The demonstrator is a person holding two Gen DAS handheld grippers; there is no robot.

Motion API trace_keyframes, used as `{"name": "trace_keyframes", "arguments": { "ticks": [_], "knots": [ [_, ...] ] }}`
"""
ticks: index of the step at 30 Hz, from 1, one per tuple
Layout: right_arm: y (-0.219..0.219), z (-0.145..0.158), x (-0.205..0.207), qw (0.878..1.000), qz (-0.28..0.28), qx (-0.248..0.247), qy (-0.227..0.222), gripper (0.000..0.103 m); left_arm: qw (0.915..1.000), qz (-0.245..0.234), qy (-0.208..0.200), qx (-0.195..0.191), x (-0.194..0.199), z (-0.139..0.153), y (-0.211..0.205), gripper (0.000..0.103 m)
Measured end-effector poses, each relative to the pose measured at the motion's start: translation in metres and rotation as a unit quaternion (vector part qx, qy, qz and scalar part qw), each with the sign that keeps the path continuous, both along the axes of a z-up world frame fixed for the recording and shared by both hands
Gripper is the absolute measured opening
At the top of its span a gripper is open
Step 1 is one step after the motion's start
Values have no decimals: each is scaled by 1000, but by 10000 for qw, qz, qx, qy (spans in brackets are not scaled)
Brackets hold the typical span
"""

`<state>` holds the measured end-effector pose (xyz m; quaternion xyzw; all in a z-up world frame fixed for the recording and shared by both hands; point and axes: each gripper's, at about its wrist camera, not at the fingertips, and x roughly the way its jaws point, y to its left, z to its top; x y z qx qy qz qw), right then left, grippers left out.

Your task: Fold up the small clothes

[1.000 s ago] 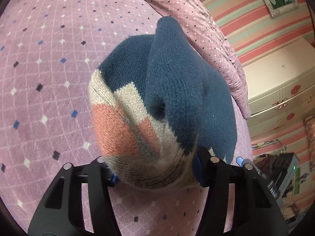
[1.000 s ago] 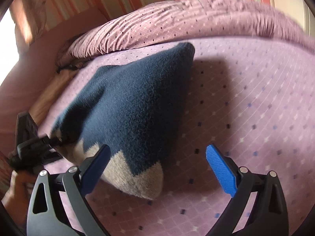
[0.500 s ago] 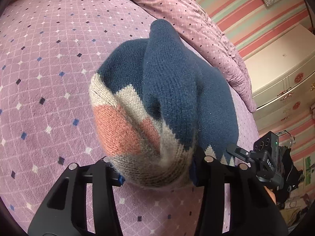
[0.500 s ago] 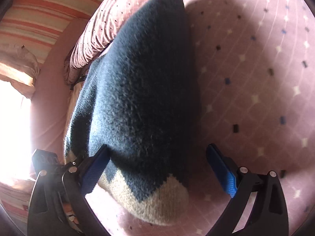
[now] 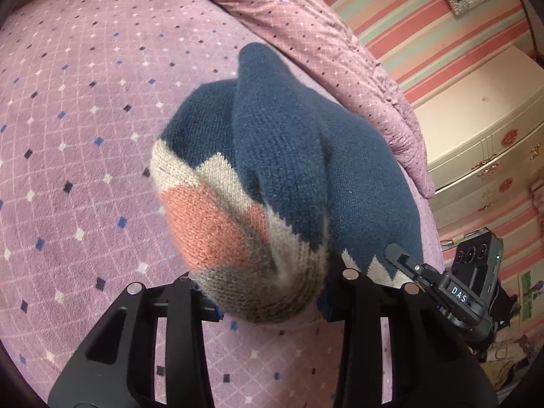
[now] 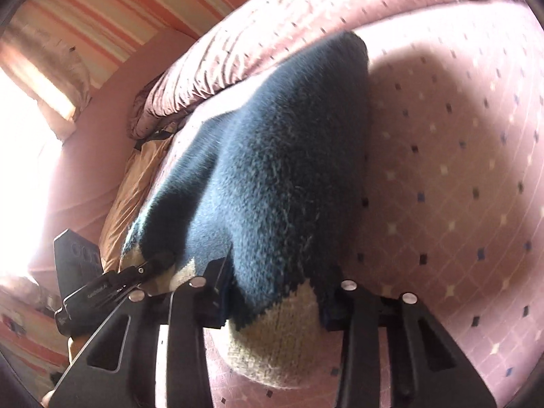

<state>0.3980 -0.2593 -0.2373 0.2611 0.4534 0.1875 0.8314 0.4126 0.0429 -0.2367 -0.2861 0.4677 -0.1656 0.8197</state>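
Blown-out window glare, motion blur, fisheye warp

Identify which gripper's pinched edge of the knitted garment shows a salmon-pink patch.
The left gripper: the knitted garment bunched there shows a salmon-pink patch. At the right gripper only navy and beige show.

Home bedroom: quilted bed (image 5: 85, 136), cream dresser (image 5: 476, 129), striped wallpaper (image 5: 401, 10).

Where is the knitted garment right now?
The knitted garment hangs above the purple bedspread, pinched at its hem by the left gripper and the right gripper, filling the centre of both wrist views.
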Motion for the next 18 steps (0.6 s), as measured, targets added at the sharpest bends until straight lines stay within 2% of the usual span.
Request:
{"name": "trace_keyframes", "arguments": {
  "ticks": [3, 9, 13, 18],
  "knots": [
    [-3, 23, -2, 9996, -14, -109, -259, 35, 9999, -110, -107, -25, 1, 11, -7, 36],
    [-40, 61, -21, 9969, -34, -371, -700, 34, 9990, -299, -298, -160, 0, 30, -34, 36],
    [-73, 89, -36, 9943, -168, -503, -929, 34, 9970, -541, -444, -324, -6, 48, -72, 36],
    [-139, 118, -69, 9907, -457, -660, -1094, 34, 9935, -897, -520, -479, -17, 66, -130, 36]
  ]
}}
